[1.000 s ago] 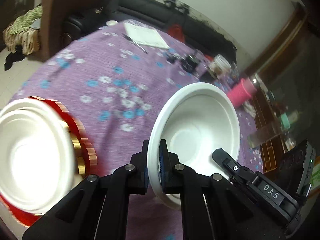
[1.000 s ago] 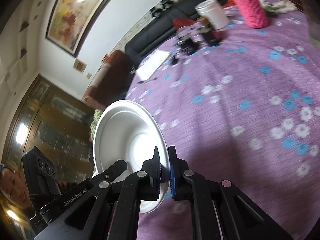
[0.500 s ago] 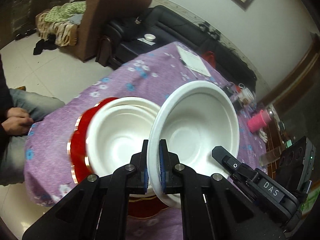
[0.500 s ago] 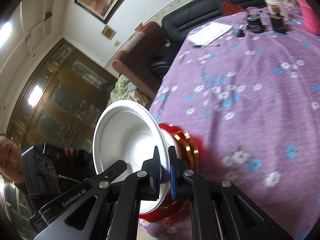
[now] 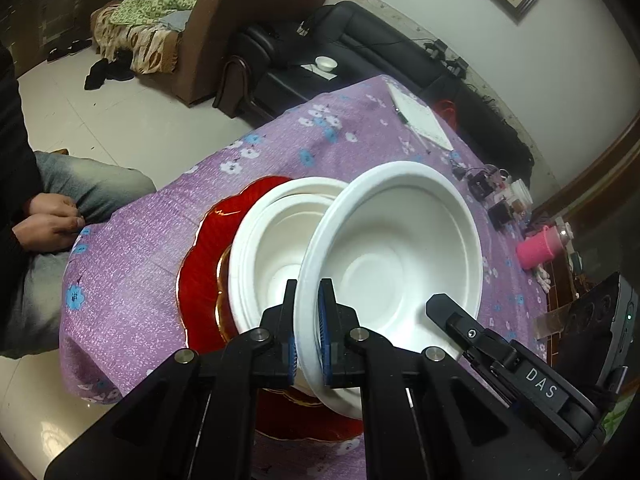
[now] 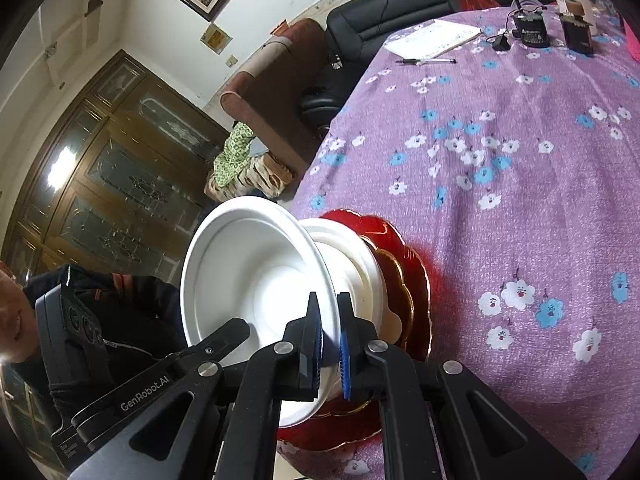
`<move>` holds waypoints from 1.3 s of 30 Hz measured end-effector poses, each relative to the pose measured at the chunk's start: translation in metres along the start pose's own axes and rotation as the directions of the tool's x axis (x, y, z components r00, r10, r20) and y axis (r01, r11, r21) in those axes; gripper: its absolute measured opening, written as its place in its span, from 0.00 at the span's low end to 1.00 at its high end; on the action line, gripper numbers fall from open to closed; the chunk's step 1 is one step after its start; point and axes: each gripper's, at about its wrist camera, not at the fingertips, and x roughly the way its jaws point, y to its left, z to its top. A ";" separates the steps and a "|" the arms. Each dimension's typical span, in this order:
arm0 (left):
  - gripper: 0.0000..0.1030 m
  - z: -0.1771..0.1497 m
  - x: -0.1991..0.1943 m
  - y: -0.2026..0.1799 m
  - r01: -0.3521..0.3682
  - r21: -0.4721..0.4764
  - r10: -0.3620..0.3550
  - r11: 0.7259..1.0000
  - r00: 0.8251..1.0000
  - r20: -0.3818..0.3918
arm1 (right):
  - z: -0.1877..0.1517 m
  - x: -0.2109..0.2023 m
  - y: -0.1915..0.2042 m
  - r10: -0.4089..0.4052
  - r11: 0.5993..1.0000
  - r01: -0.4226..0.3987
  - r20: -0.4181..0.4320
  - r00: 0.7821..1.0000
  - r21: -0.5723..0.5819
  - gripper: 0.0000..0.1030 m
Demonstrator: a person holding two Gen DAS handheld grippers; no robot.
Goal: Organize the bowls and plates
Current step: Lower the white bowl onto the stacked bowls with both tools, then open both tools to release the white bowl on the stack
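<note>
One white bowl (image 5: 392, 264) hangs tilted between both grippers. My left gripper (image 5: 308, 320) is shut on its near rim. In the right wrist view my right gripper (image 6: 329, 332) is shut on the opposite rim of the same bowl (image 6: 248, 272). Just behind and under it stands a stack of nested white bowls (image 5: 272, 248) on red gold-edged plates (image 5: 204, 264), at the corner of the purple flowered table (image 5: 132, 280). The right wrist view shows the stacked bowls (image 6: 352, 264) and the red plates (image 6: 416, 280) partly hidden by the held bowl.
A seated person's hands (image 5: 52, 216) rest on their knees beside the table corner. A notebook (image 5: 420, 120), a pen (image 6: 426, 61), small electronics (image 6: 530, 32) and a pink cup (image 5: 538, 246) sit at the far side. The table edge drops off just past the stack.
Both grippers carried the white bowl across the table toward its corner. The stack, at the far left a second ago, now sits right behind and below the held bowl.
</note>
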 end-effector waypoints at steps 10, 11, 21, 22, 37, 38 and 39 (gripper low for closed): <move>0.14 0.007 0.003 0.011 -0.032 -0.018 0.032 0.999 0.999 0.002 | -0.003 0.018 -0.002 -0.019 1.000 0.020 -0.024 1.000 0.004 0.06; 0.15 0.008 0.002 0.013 -0.024 -0.017 0.024 1.000 1.000 0.003 | -0.003 0.018 -0.002 -0.030 1.000 0.030 -0.017 0.999 -0.001 0.06; 0.43 0.013 -0.020 0.005 -0.100 0.071 0.095 0.992 0.993 0.065 | -0.010 0.014 0.020 -0.107 0.988 0.112 0.046 0.993 -0.109 0.12; 0.53 0.014 -0.025 0.004 -0.127 0.076 0.119 0.989 0.988 0.101 | -0.011 0.012 0.023 -0.122 0.983 0.129 0.065 0.990 -0.127 0.12; 0.55 0.008 -0.034 -0.014 -0.160 0.129 0.133 0.979 0.971 0.197 | -0.019 -0.040 0.035 -0.099 0.979 0.137 0.240 0.966 -0.150 0.33; 0.55 0.007 -0.035 -0.018 -0.154 0.137 0.126 0.978 0.972 0.198 | -0.019 -0.044 0.033 -0.100 0.979 0.139 0.243 0.965 -0.147 0.33; 0.55 0.005 -0.035 -0.022 -0.151 0.143 0.121 0.978 0.973 0.199 | -0.020 -0.047 0.032 -0.103 0.980 0.141 0.245 0.964 -0.143 0.33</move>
